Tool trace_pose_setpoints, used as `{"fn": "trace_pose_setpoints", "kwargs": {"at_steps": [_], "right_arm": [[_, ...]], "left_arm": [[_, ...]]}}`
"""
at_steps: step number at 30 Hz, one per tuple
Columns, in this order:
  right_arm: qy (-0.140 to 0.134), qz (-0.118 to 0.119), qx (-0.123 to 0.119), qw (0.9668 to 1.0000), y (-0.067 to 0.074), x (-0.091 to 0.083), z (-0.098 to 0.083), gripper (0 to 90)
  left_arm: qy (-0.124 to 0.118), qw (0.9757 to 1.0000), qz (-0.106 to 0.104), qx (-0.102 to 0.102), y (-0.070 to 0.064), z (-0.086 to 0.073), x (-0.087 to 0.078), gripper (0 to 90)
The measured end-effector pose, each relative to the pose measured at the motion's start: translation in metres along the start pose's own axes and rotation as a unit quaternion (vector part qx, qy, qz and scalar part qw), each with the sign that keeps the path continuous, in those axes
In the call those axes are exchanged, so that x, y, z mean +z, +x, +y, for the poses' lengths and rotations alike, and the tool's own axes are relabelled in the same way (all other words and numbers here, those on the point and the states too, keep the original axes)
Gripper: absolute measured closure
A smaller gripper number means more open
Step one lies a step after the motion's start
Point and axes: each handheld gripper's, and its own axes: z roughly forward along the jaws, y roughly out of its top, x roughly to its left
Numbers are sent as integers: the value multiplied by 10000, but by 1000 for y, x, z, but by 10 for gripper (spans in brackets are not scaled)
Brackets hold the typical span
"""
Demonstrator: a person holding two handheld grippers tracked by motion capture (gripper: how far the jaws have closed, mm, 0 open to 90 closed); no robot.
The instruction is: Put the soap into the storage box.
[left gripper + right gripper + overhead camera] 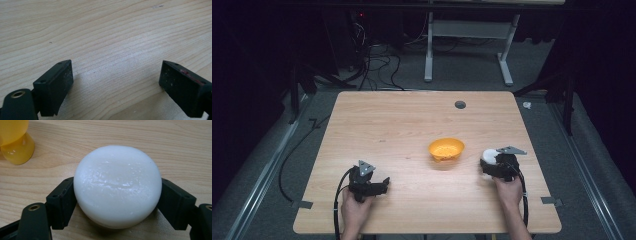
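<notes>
The right gripper (117, 195) has its jaws closed against both sides of a white round puck (117, 186), perhaps a soap, just right of the orange bowl (446, 149) on the wooden table (402, 125). The left gripper (116, 82) is wide open and holds nothing, well left of the bowl and nearer to the person.

Both my grippers are all black. Left gripper (384, 184) has chunky rectangular pads (56, 85) with small screw holes, lots of white specks, and a red smear on one top edge. Brass insert in the arm behind. Right gripper (117, 203) looks the same, brass inserts both sides. Grey triangular plate (366, 167) on each, black cable (338, 195) trailing back. Bare forearms, no sleeves.
</notes>
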Motion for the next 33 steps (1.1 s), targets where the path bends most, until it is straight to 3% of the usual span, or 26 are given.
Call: {"fn": "trace_pose_setpoints", "kwargs": {"at_steps": [8,19,33], "right_arm": [[9,59,-24,10000,0,-2,0,235],[-211,137,-164,9995,5,-18,6,236],[-386,390,-346,9979,20,-35,21,236]], "left_arm": [[1,10000,-1,0,0,0,0,124],[1,10000,-1,2,0,0,0,123],[-6,10000,3,0,0,0,0,123]]}}
